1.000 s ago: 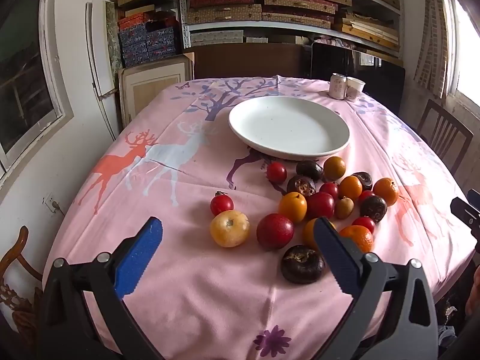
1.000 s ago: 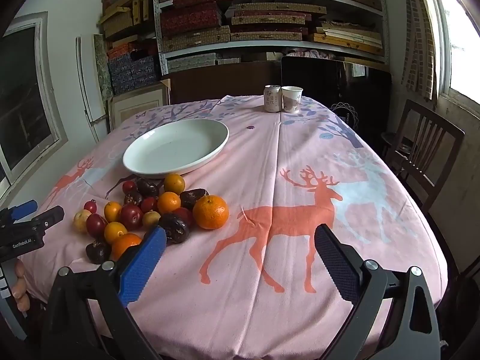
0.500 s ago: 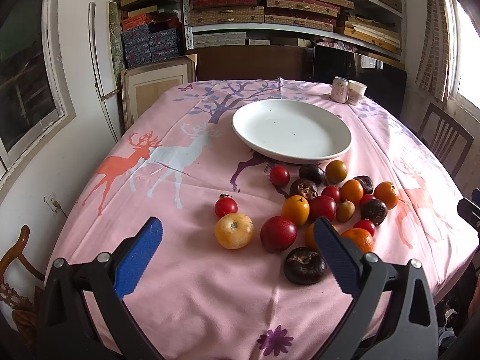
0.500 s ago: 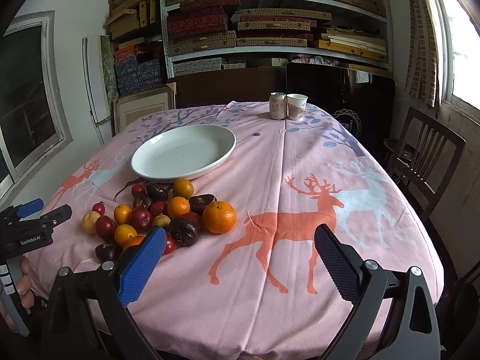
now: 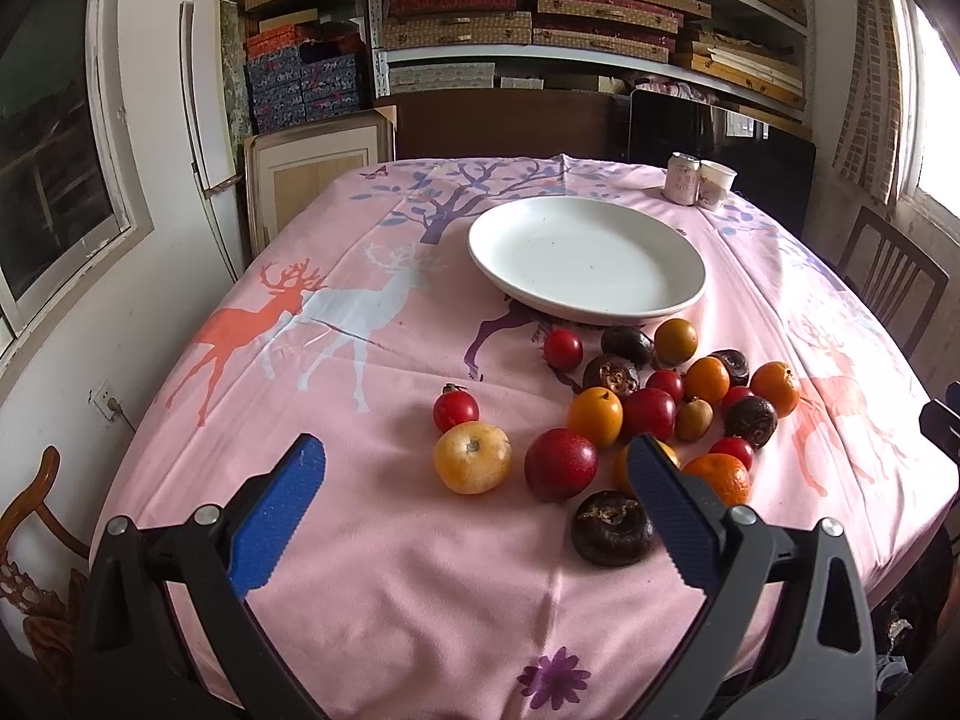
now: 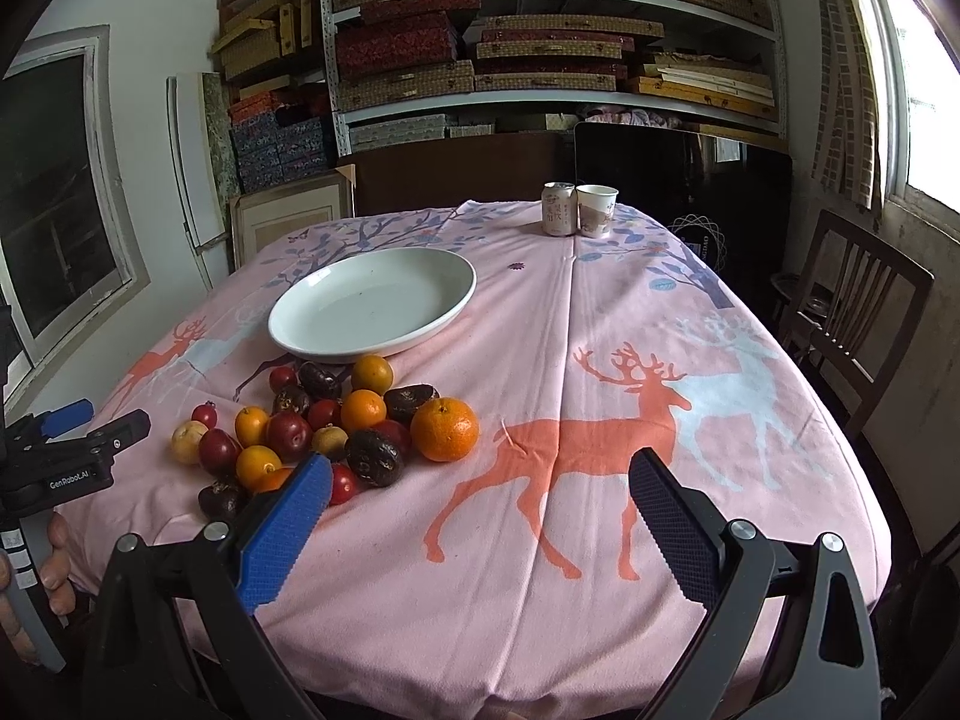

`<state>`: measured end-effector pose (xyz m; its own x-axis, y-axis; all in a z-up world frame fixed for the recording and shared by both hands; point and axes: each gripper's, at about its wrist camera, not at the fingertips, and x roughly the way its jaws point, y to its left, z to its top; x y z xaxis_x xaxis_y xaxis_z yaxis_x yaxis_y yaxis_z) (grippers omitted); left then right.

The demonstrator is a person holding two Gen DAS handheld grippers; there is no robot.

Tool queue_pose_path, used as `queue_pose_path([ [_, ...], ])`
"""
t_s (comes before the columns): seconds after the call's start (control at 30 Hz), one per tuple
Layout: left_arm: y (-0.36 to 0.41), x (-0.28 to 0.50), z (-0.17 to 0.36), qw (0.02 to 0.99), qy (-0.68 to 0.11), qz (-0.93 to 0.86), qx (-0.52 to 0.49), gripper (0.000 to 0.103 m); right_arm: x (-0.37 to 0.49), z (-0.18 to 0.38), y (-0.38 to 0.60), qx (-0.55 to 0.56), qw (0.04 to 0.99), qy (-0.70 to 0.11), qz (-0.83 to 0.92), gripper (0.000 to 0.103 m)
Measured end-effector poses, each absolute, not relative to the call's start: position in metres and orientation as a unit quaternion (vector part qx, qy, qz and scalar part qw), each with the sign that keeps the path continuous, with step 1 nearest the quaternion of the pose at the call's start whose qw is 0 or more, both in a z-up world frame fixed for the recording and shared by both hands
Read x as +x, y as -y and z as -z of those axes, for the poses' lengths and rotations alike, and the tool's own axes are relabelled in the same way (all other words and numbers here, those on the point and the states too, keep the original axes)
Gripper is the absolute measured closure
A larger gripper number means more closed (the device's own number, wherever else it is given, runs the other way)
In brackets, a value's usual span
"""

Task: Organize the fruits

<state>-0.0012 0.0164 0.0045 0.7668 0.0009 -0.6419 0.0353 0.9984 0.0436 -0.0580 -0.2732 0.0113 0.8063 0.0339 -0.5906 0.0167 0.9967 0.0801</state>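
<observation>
Daylight from right window (image 6: 924,90), sharp, fisheye-bent edges

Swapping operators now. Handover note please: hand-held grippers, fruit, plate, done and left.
Left hand-held gripper: open, empty, above the table's near edge.
Right hand-held gripper: open, empty, over the tablecloth, right of the fruit.
Fruit pile: all on the cloth, in front of the white plate.
Done: nothing; the plate holds no fruit.
Left: every piece.

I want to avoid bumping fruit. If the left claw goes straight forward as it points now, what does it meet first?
Probably the yellow-orange fruit, almost centred ahead of the open left claw; depth is unclear.
</observation>
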Motion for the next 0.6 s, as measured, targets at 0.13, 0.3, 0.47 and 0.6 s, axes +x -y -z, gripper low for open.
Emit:
queue_pose_path([
  [0.13,-0.0169,-0.0012,-0.0045,0.940,-0.341,0.010,0.027,0.004,-0.0589,-0.0116,0.2712,0.037,0.950,-0.310,-0.006,0.004],
  [0.3,-0.0168,-0.0010,-0.0038,0.939,-0.342,0.009,0.026,0.004,-0.0586,-0.0109,0.2709,0.036,0.950,-0.311,-0.007,0.004],
  [0.47,-0.0172,-0.0009,-0.0011,0.939,-0.343,0.008,0.026,0.004,-0.0585,-0.0098,0.2700,0.036,0.949,-0.313,-0.007,0.004],
  [0.6,-0.0170,-0.0010,0.0005,0.938,-0.345,0.008,0.027,0.004,-0.0587,-0.0090,0.2698,0.036,0.949,-0.314,-0.008,0.004],
])
